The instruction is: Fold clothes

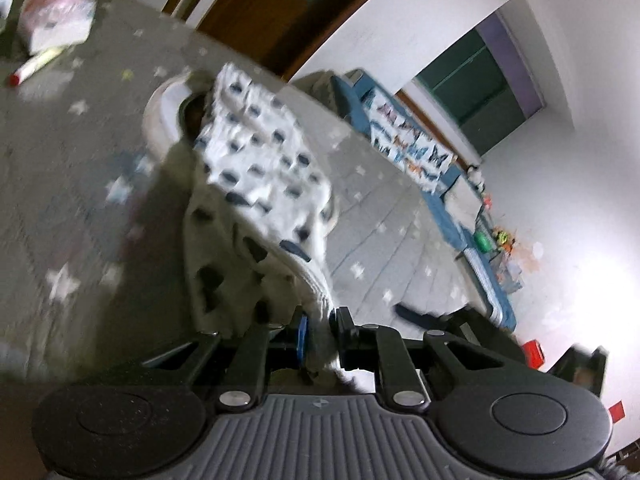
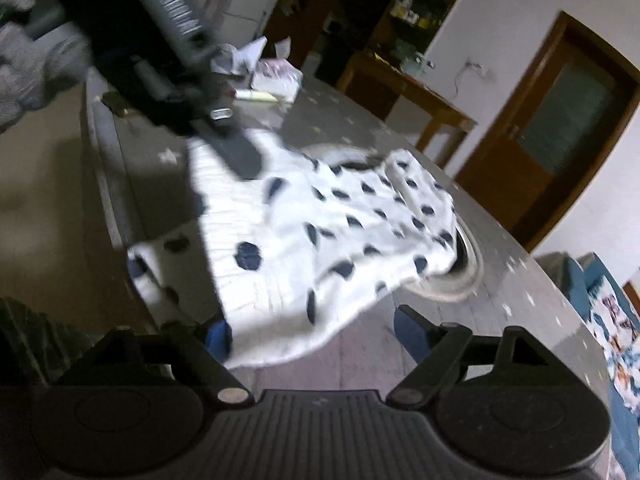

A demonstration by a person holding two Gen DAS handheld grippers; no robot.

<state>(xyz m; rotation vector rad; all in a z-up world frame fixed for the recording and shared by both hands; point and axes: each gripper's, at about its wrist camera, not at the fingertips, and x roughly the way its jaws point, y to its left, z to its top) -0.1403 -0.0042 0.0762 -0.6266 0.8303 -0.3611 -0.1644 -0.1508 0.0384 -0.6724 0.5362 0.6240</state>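
Covering the table (image 2: 360, 128) is a grey cloth scattered with small pale stars, in a room with white walls, a brown wooden door (image 2: 568, 120) and a wooden desk (image 2: 404, 92) behind. A white garment (image 2: 320, 232) with dark blue spots lies rumpled on the table, partly draped over a pale round rim (image 2: 460, 280). At the far edge sit a tissue pack (image 1: 56, 20) and a red-capped pen (image 1: 36, 66). A blue bedspread with a butterfly print (image 1: 404, 144) shows beyond.

The left gripper (image 1: 318, 328) has its jaws pressed together, pinching a knitted-looking edge of the garment. The right gripper (image 2: 312, 336) holds its jaws spread wide at the garment's near hem, with cloth against its left blue pad (image 2: 218, 338) only. The left gripper's dark body crosses over the garment in the right wrist view.
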